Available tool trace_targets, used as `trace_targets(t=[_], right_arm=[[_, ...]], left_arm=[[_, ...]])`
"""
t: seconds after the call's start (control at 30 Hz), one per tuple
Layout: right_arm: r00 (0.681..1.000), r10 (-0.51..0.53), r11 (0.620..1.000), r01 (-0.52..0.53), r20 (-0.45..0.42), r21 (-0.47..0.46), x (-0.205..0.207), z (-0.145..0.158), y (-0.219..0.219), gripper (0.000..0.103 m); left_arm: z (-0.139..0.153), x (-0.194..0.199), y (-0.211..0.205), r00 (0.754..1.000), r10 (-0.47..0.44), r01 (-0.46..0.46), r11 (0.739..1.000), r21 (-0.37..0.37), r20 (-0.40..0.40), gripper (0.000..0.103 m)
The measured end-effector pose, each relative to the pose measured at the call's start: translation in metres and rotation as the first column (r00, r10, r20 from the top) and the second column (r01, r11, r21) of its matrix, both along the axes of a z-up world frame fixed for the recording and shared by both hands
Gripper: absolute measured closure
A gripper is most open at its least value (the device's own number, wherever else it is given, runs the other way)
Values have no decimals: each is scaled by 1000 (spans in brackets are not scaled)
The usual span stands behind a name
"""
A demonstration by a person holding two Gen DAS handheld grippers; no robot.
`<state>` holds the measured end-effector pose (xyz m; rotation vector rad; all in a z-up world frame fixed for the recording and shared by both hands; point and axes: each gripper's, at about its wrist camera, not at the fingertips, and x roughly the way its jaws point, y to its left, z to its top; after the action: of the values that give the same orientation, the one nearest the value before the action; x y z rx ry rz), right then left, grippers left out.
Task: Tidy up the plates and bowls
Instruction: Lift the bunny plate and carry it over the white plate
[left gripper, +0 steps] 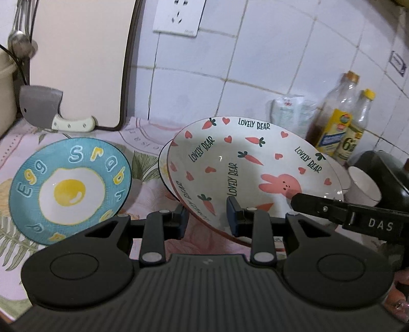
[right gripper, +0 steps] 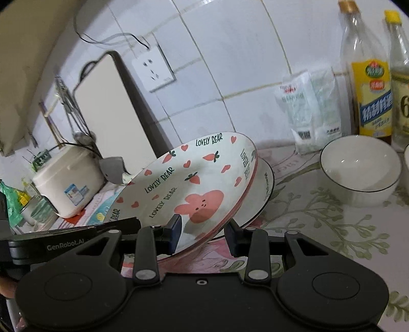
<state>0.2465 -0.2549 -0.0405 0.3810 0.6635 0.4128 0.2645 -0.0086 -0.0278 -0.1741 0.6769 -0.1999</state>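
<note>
Left tongs [left gripper: 208, 219]: clamped on the near rim of the bunny plate [left gripper: 253, 166].
Right tongs [right gripper: 203, 233]: gripping the same plate's rim [right gripper: 204, 178].
Bunny plate: tilted, leaning over a black-rimmed plate [right gripper: 260, 194]; reads "LOVELY BEAR".
Left of it: blue egg plate [left gripper: 70, 189], lettered "Egg", flat on the floral cloth [right gripper: 319, 217].
Right of it: white bowl [right gripper: 360, 169].
Behind it: white tiled wall [left gripper: 255, 63], socket [left gripper: 179, 16], cutting board [left gripper: 76, 58], cleaver [left gripper: 41, 108], bottles [left gripper: 337, 120].
Tongs' writing: "DAS", "GenRobot.AI".

"LOVELY BEAR" on bunny plate [left gripper: 245, 163]; "Egg" on blue plate [left gripper: 69, 189].
</note>
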Motion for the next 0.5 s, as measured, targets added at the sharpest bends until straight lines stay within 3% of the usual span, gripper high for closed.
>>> trace_targets(t=[0.2, 0.5], right_arm=[[996, 4, 1000, -6, -86, -16, 28, -9, 6, 61], [985, 2, 994, -21, -173, -111, 52, -7, 20, 61]], left_arm=[[-13, 26, 5, 999, -11, 10, 1000, -9, -51, 74], [-20, 55, 10, 987, -14, 9, 999, -33, -161, 74]])
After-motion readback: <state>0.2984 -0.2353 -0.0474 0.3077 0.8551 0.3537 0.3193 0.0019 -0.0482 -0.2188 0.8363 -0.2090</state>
